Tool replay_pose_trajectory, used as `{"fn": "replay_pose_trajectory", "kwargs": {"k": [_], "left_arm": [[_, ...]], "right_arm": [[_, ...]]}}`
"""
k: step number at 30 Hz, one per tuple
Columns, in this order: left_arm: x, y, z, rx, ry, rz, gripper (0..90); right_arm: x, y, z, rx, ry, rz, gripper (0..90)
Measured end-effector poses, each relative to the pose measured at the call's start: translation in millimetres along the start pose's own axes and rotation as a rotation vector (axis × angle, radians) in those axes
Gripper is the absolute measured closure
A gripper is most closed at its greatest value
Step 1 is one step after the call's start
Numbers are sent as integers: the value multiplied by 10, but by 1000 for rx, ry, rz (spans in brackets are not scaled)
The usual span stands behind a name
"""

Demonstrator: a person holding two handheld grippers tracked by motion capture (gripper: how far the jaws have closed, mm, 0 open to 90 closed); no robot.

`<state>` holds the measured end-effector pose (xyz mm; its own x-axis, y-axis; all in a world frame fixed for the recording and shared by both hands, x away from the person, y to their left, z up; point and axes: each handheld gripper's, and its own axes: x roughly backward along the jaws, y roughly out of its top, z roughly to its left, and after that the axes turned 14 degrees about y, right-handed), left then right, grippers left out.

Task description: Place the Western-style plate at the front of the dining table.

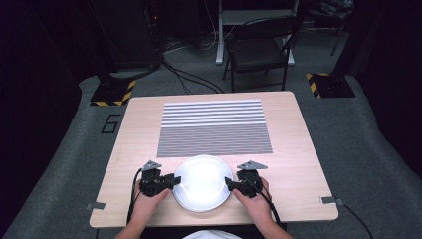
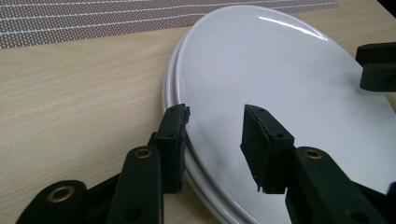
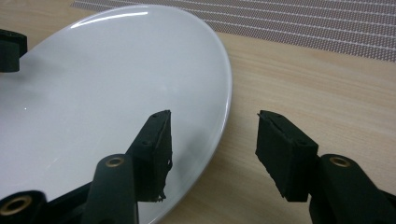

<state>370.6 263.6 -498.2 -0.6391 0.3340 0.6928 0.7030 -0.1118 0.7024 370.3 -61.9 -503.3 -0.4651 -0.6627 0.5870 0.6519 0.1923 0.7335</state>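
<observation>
Plates [image 1: 201, 181], white and glossy, sit stacked near the table's front edge, at six o'clock from the striped placemat [image 1: 214, 128] that covers the middle of the wooden table [image 1: 298, 164]. In the left gripper view a second rim peeks out beneath the top plate [image 2: 280, 102], so at least two lie nested; how many more I cannot tell.

At the stack's nine o'clock side, the left gripper [image 1: 171, 181] has its jaws parted with a clear gap, one jaw over the top plate's surface and the other outside the rims, straddling the edge without closing on it. At three o'clock, the right gripper [image 1: 230, 182] stands the same way: jaws spread apart, one above the plate's face, the other over bare wood just past the rim [image 3: 224, 116]. Neither one grasps anything yet.

My reading is that the work is at its very start: both tools are in position for a two-sided pickup, but no grip is made and the stack rests flat. What remains seems to be closing on the rim, lifting, and carrying a plate to wherever it belongs, likely the placemat at twelve o'clock, which lies bare.
</observation>
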Motion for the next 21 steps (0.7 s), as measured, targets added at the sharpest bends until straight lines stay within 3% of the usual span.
{"fn": "replay_pose_trajectory", "kwargs": {"k": [7,9,13,16,21], "left_arm": [[0,-5,-14,-1,-5,0,598],[-3,-8,-18,0,-5,-3,598],[-8,-10,-22,10,-25,3,598],[-11,-12,-32,7,-21,-1,594],[-26,-12,-60,6,-16,-3,590]], "right_arm": [[-73,-42,-9,-46,34,27,435],[-83,-49,-9,-80,53,31,437],[-97,-54,9,-91,86,32,453],[-104,-52,50,-65,59,38,438],[-88,-41,53,-74,52,30,442]]}}
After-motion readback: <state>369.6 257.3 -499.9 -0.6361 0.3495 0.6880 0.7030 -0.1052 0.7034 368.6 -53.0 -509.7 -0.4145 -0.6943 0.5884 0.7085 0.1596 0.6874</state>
